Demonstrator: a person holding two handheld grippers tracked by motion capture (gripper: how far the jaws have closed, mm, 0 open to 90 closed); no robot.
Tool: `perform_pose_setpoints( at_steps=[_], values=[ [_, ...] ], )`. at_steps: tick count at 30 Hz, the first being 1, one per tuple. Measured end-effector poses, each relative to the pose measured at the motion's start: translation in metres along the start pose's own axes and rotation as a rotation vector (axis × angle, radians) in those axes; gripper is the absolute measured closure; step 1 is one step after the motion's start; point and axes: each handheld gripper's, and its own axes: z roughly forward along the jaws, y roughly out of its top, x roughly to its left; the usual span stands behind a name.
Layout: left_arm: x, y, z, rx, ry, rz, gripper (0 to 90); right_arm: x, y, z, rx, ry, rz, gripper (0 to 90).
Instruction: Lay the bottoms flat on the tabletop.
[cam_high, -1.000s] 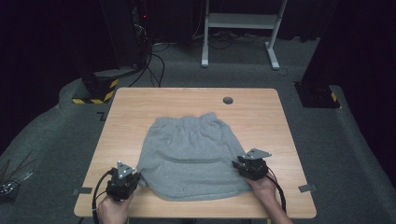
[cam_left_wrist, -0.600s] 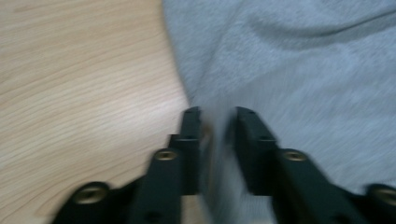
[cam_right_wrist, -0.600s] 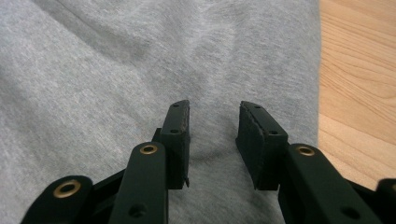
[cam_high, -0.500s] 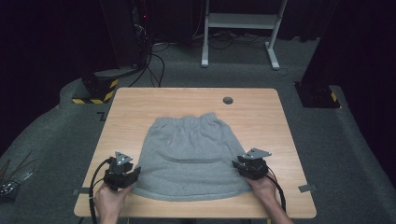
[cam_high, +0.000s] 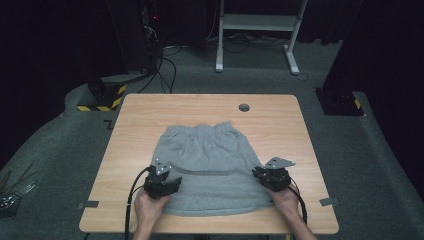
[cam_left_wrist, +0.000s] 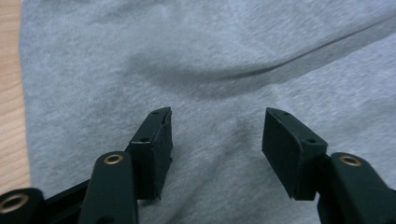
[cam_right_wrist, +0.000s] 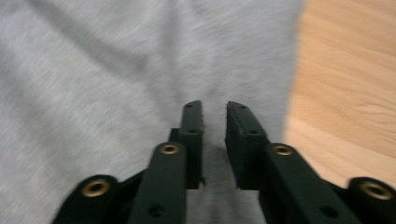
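While the left gripper (cam_high: 161, 184) is spreading its fingers, empty, over the shorts (cam_high: 210, 165), the right gripper (cam_high: 271, 176) is narrowing to pinch the hem.

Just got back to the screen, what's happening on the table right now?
A person is working a pair of grey shorts laid flat on the wooden table, one gripper in each hand. The left gripper sits over the near left part of the cloth; its jaws have just been opening and stand apart above the fabric. The right gripper is at the right edge, its jaws closing to a narrow gap.
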Motion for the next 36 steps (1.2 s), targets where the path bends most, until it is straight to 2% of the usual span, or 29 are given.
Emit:
perform_pose_setpoints(
  at_steps=[2, 5, 7, 9, 10, 11, 12, 13, 14, 15, 16, 18, 21, 25, 28, 31, 33, 35, 36],
  values=[
    [0.001, -0.006, 0.005, 0.012, 0.0, -0.012, 41.5, -0.008, 0.003, -0.001, 0.004, -0.02, 0.031, 69.9],
    [0.002, -0.013, 0.005, -0.034, 0.0, -0.02, 40.2, -0.018, 0.009, 0.003, 0.012, -0.037, 0.079, 65.0],
    [0.001, -0.017, 0.005, -0.061, 0.002, -0.025, 40.1, -0.023, 0.013, 0.009, 0.038, -0.046, 0.109, 61.5],
    [0.0, -0.021, 0.006, -0.094, 0.011, -0.012, 39.7, -0.028, 0.017, 0.018, 0.061, -0.049, 0.134, 58.3],
    [-0.001, -0.021, 0.006, -0.093, 0.013, -0.01, 39.5, -0.03, 0.019, 0.023, 0.075, -0.05, 0.146, 58.1],
    [-0.001, -0.021, 0.006, -0.09, 0.016, -0.005, 38.8, -0.032, 0.02, 0.028, 0.092, -0.044, 0.156, 59.4],
    [-0.001, -0.021, 0.006, -0.088, 0.015, -0.007, 38.6, -0.033, 0.02, 0.03, 0.1, -0.04, 0.15, 65.9],
    [-0.001, -0.021, 0.006, -0.09, 0.016, -0.007, 38.5, -0.032, 0.021, 0.033, 0.11, -0.015, 0.149, 72.6],
    [-0.002, -0.021, 0.006, -0.087, 0.018, -0.008, 38.4, -0.031, 0.023, 0.033, 0.109, -0.008, 0.135, 79.2],
    [-0.002, -0.021, 0.006, -0.087, 0.018, -0.008, 37.6, -0.031, 0.023, 0.033, 0.109, -0.008, 0.135, 79.2],
    [-0.002, -0.021, 0.006, -0.088, 0.02, -0.004, 37.6, -0.029, 0.027, 0.032, 0.112, -0.005, 0.113, 84.5],
    [-0.002, -0.021, 0.006, -0.087, 0.017, -0.006, 36.9, -0.025, 0.033, 0.028, 0.098, -0.009, 0.094, 85.2],
    [-0.002, -0.021, 0.006, -0.088, 0.016, -0.006, 36.4, -0.015, 0.046, 0.019, 0.048, -0.008, 0.054, 85.1],
    [-0.003, -0.021, 0.006, -0.087, 0.016, -0.006, 35.7, 0.01, 0.068, 0.009, -0.024, 0.027, -0.036, 85.0],
    [-0.002, -0.021, 0.006, -0.087, 0.016, -0.004, 35.7, 0.034, 0.081, 0.011, -0.039, 0.07, -0.11, 84.8],
    [-0.003, -0.021, 0.006, -0.087, 0.016, -0.006, 35.7, 0.058, 0.084, 0.027, -0.003, 0.127, -0.175, 84.2],
    [-0.003, -0.021, 0.006, -0.087, 0.016, -0.006, 35.7, 0.07, 0.08, 0.041, 0.057, 0.184, -0.205, 82.5],
    [-0.003, -0.021, 0.006, -0.087, 0.016, -0.007, 35.6, 0.079, 0.072, 0.054, 0.118, 0.228, -0.228, 76.9],
    [-0.002, -0.021, 0.006, -0.087, 0.016, -0.007, 35.6, 0.081, 0.069, 0.057, 0.132, 0.236, -0.232, 73.6]
  ],
)
